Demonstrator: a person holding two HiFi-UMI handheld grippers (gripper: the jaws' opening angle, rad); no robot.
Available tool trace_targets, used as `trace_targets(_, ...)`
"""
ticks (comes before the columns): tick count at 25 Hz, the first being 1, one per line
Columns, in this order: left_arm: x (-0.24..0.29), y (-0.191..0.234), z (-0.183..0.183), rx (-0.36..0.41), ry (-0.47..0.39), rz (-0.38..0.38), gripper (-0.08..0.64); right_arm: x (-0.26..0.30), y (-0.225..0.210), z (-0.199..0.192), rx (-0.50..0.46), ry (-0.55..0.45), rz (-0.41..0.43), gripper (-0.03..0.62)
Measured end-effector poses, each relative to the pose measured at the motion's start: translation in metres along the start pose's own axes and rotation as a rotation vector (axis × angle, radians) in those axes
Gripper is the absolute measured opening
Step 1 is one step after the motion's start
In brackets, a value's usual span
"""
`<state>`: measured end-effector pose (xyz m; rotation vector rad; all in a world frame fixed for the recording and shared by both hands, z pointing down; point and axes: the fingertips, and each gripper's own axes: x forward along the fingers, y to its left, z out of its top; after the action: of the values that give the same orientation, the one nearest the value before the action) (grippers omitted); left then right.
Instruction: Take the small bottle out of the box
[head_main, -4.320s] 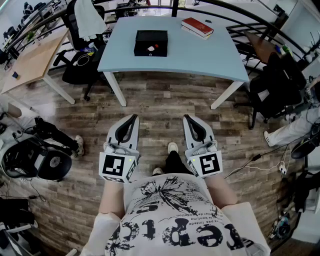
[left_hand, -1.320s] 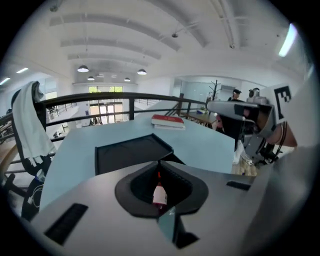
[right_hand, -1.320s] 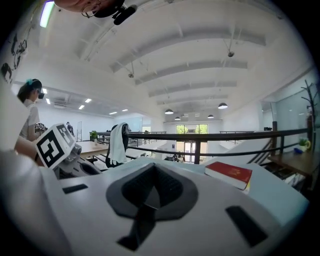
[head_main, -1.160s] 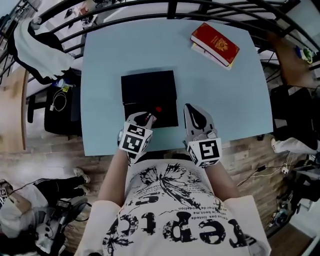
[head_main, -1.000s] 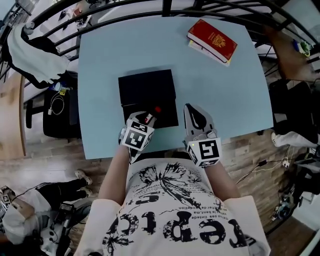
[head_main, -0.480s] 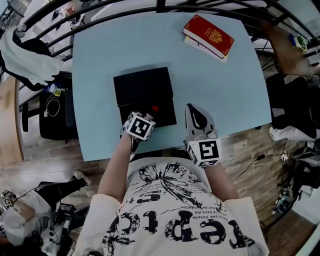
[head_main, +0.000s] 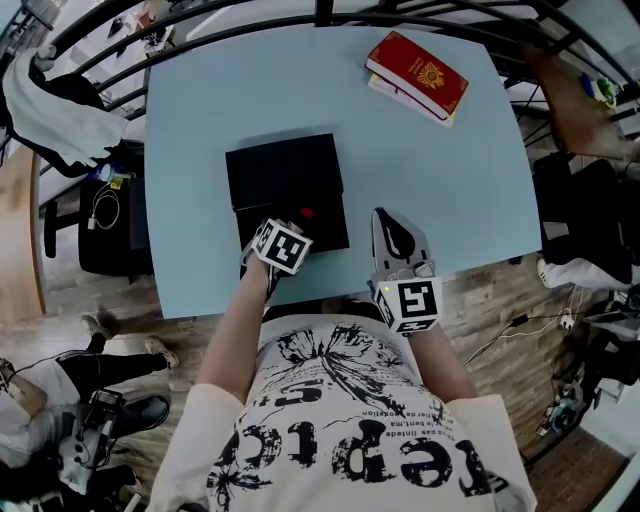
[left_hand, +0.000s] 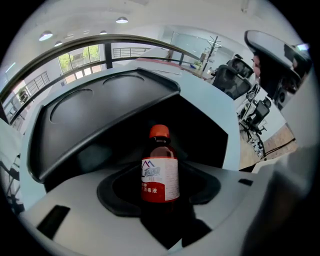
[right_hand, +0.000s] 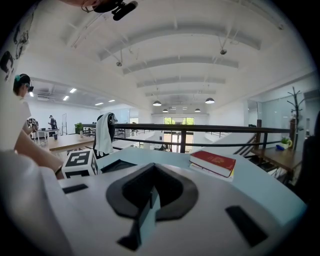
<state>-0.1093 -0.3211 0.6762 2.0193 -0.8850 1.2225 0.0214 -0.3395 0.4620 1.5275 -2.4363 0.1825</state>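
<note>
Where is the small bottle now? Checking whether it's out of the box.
In the left gripper view, the small bottle stands upright in the black box, at its near end, between the closing jaws of the left gripper.

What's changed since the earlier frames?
You walked up to the table; the left gripper went forward into the box and its jaws, now closing, stand around the small bottle, not yet gripping. The right gripper stayed shut and empty; box and red book unmoved.
</note>
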Motion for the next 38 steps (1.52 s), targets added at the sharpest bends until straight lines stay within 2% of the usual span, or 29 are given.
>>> trace_targets(11, -0.003, -0.002, 0.0, -0.006, 0.004, -0.012, 0.23, -0.007, -0.006, -0.001, -0.013, -0.005, 0.025, 0.011)
trace_targets(19, -0.034, -0.012, 0.013, 0.018, -0.074, -0.015, 0.23, -0.006, -0.008, 0.012, -0.032, -0.029, 0.036, 0.009)
trace_targets(24, -0.078, -0.011, 0.038, 0.035, -0.228, 0.021, 0.23, -0.003, -0.001, 0.024, -0.048, -0.052, 0.05, 0.01)
trace_targets(31, -0.159, -0.005, 0.079, 0.034, -0.6, 0.1, 0.23, 0.005, 0.011, 0.045, -0.074, -0.102, 0.068, 0.01)
trace_targets(38, -0.239, 0.009, 0.099, 0.025, -0.95, 0.236, 0.23, 0.01, 0.026, 0.064, -0.095, -0.149, 0.1, 0.009)
